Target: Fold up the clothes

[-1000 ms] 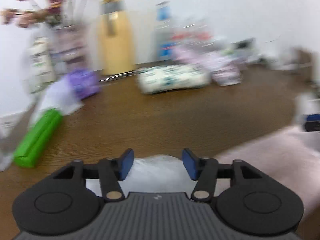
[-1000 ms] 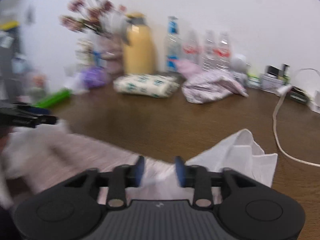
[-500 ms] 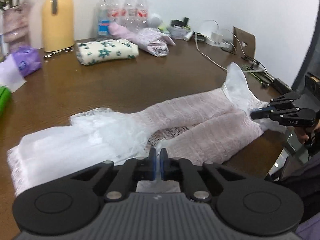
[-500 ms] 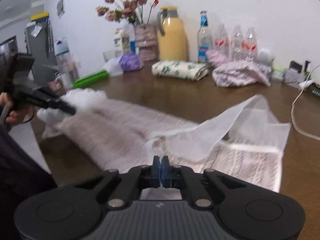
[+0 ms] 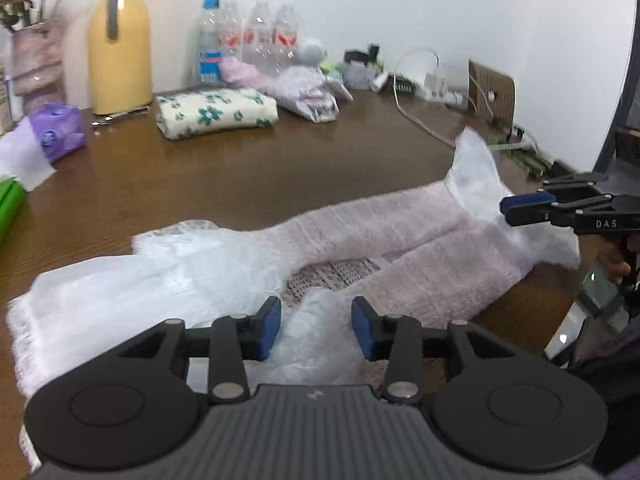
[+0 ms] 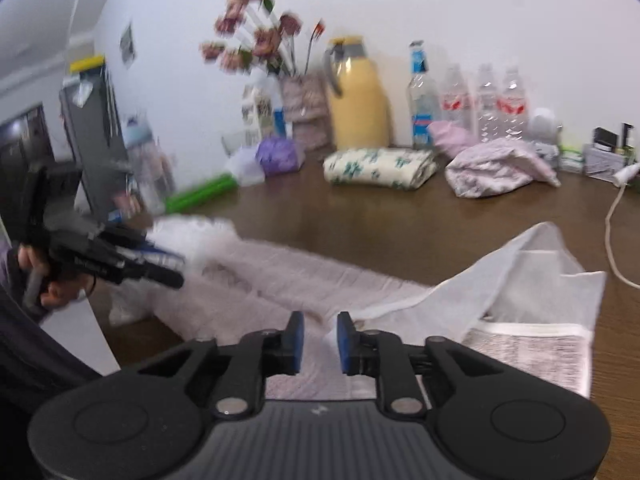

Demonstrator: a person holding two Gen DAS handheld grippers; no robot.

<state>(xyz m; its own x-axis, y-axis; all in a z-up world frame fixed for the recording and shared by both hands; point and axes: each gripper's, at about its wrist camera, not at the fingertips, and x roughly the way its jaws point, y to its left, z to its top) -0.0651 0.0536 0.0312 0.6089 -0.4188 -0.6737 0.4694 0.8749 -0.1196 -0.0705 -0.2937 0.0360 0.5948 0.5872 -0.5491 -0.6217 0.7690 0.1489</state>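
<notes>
- The pink garment [image 5: 384, 236] lies stretched across the brown table [image 5: 200, 176], with sheer white fabric bunched at both ends.
- Left gripper [image 5: 316, 326]: the jaws have just been opening and stand moderately apart. A fold of the white fabric rises between the blue pads [image 5: 266, 328], but neither pad presses on it; nothing is held.
- Right gripper [image 6: 320, 342]: the jaws have just been opening to a narrow gap. Pink cloth lies below and between the pads without being clamped.
- From the left gripper, the garment extends toward 1 o'clock; from the right gripper, it extends toward 10 o'clock.
- Left wrist view only: the right gripper at 3 o'clock, over the garment's far white end, and cables along the wall.
- Right wrist view only: a hand [image 6: 52, 276] holding the left gripper at 9 o'clock, a vase of flowers [image 6: 260, 40], and a flat patterned panel [image 6: 528, 356] of the garment at 4 o'clock.
- Both views show a folded floral cloth [image 5: 216, 112] and a yellow jug [image 5: 118, 48] at 12 o'clock, well apart from the garment.
</notes>
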